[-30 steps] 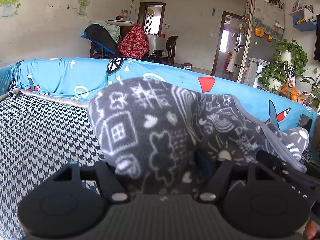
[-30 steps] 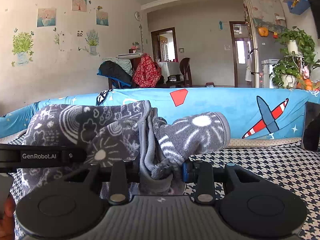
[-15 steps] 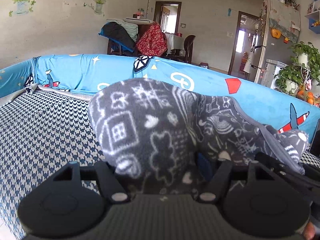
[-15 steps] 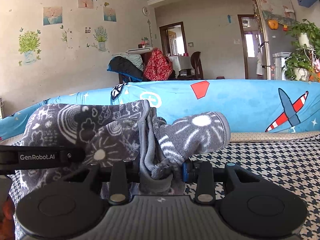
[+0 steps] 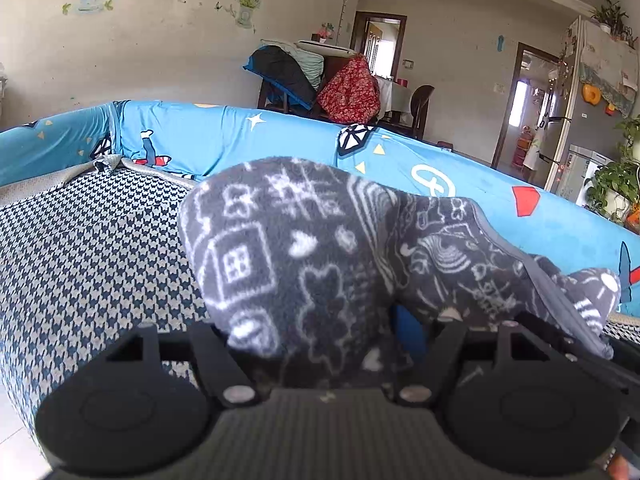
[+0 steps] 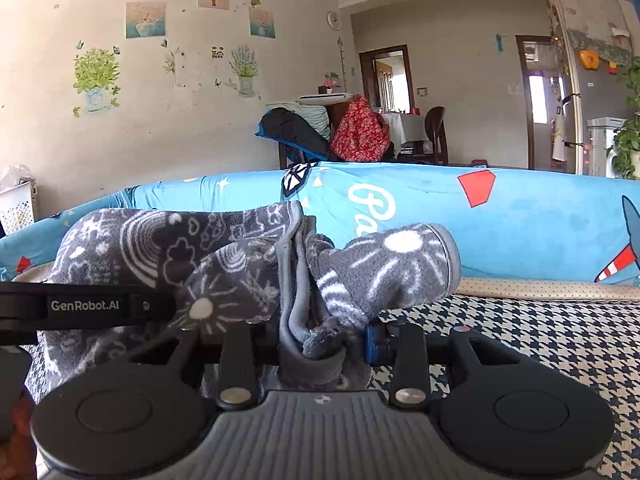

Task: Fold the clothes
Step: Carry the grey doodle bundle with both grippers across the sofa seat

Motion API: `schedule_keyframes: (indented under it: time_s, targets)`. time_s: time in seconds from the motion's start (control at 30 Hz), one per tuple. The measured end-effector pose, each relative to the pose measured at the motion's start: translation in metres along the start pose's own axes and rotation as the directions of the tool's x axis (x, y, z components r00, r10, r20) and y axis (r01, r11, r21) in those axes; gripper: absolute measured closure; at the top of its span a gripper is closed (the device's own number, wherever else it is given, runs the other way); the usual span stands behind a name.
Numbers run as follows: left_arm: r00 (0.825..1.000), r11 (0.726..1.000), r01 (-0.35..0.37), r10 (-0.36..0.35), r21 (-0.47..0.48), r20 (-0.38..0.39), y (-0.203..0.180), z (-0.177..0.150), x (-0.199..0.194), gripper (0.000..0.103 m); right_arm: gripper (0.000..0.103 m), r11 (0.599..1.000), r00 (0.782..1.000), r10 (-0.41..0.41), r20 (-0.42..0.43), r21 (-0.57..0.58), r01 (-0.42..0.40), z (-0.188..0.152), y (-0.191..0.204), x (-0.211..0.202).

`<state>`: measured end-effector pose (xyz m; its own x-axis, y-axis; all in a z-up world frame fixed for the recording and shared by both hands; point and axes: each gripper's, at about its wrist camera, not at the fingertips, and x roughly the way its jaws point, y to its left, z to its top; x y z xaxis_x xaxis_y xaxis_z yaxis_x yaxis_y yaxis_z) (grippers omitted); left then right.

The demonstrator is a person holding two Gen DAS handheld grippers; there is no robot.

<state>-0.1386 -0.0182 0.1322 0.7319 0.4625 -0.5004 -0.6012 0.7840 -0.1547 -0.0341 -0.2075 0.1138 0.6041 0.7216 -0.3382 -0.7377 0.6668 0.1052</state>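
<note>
The work surface is a sofa seat [image 5: 84, 248] covered in a woven navy-and-cream houndstooth fabric, bordered along its back edge by a bright blue backrest cover [image 6: 520, 224] printed with planes, stars and letters. Behind the sofa stands a pale wall with plant stickers [image 6: 96, 80], a wooden chair piled with dark and red floral textiles [image 6: 360, 132], two open doorways and potted green plants [image 5: 612, 184] at the right edge of the room. The task item is a grey fleece garment [image 5: 312, 264] with white doodle print, soft and fuzzy, edged with smooth grey ribbed binding; it is held bunched above the seat, near the front edge. The left gripper [image 5: 324, 344] is clamped on the broad rounded fold of the fleece. The right gripper [image 6: 316, 344] is clamped on a gathered bundle of the binding, with a tubular sleeve [image 6: 404, 268] projecting to the right.
</note>
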Motion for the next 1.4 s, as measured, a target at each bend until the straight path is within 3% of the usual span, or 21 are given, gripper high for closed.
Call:
schedule_keyframes:
  time_s: [0.57,1.4]
  targets:
    - [0.992,0.988,-0.121,0.122,-0.091,0.006,0.058,0.009,0.012,0.033,0.069,0.994,0.994,0.110,-0.028,-0.016,-0.111,-0.003,0.052,0.044]
    - [0.976,0.973,-0.216,0.215,-0.079,-0.026,0.100,0.010,0.056,0.033,0.069,0.979,0.976,0.204,-0.077,0.004,-0.204,-0.013,0.081,0.113]
